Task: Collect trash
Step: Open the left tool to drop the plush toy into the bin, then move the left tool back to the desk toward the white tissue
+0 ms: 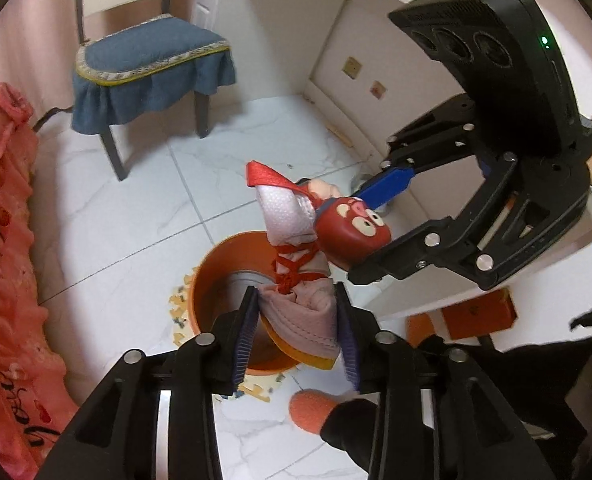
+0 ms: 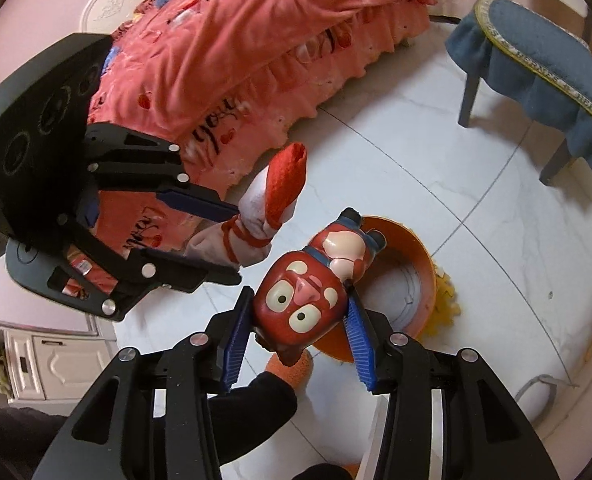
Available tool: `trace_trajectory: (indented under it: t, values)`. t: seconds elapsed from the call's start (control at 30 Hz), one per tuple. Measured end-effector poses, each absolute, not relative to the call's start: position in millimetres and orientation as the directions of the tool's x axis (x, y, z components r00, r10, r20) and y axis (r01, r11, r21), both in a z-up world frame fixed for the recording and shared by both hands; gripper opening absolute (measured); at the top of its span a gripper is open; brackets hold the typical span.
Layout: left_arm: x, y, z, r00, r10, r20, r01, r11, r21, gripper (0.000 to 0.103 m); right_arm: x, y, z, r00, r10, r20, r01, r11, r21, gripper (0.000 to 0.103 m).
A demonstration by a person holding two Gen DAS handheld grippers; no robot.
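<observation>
Left tool [image 1: 296, 316] is gripping the tied shoe [image 1: 300, 264]; right tool [image 2: 300, 320] is clamping the red figurine [image 2: 300, 304], both hanging above the orange bin [image 2: 424, 256].

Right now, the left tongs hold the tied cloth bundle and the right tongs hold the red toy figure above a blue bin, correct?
Not quite: the round plastic bin is orange, as the left wrist view shows. The left tongs do hold the tied cloth bundle, and the right tongs the red toy figure.
</observation>
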State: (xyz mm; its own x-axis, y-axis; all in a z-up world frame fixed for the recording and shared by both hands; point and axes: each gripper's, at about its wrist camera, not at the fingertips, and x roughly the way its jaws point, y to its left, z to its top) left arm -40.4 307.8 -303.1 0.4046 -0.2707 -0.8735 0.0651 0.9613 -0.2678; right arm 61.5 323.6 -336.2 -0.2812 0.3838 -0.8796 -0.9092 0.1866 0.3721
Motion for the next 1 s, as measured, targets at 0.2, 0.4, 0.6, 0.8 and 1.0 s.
trace_trajectory:
  t: [0.2, 0.4, 0.6, 0.8, 1.0]
  values:
    - [-43.4, 306.9, -305.6, 0.411, -0.258, -0.874, 0.05, 0.964, -0.261, 0.056, 67.6, 324.8, -349.0, -0.26, 0.36, -0.896, -0.908, 0.224, 0.353, 0.054]
    - [-46.7, 307.2, -300.6, 0.407, -0.262, -0.875, 0.056, 0.963, -0.262, 0.056, 69.4, 321.4, -341.3, -0.254, 0.367, -0.895, -0.908, 0.228, 0.351, 0.054]
    - [-44.8, 308.8, -290.9, 0.409, -0.248, -0.878, 0.055, 0.967, -0.248, 0.056, 69.9, 314.3, -318.8, -0.256, 0.385, -0.886, -0.906, 0.224, 0.359, 0.054]
    - [-46.9, 304.5, -261.7, 0.421, -0.233, -0.876, 0.066, 0.972, -0.227, 0.056, 71.8, 296.3, -279.5, -0.255, 0.424, -0.869, -0.9, 0.225, 0.374, 0.054]
    - [-45.3, 288.4, -219.3, 0.441, -0.22, -0.87, 0.095, 0.976, -0.198, 0.056, 74.2, 262.3, -225.0, -0.257, 0.501, -0.827, -0.883, 0.225, 0.411, 0.054]
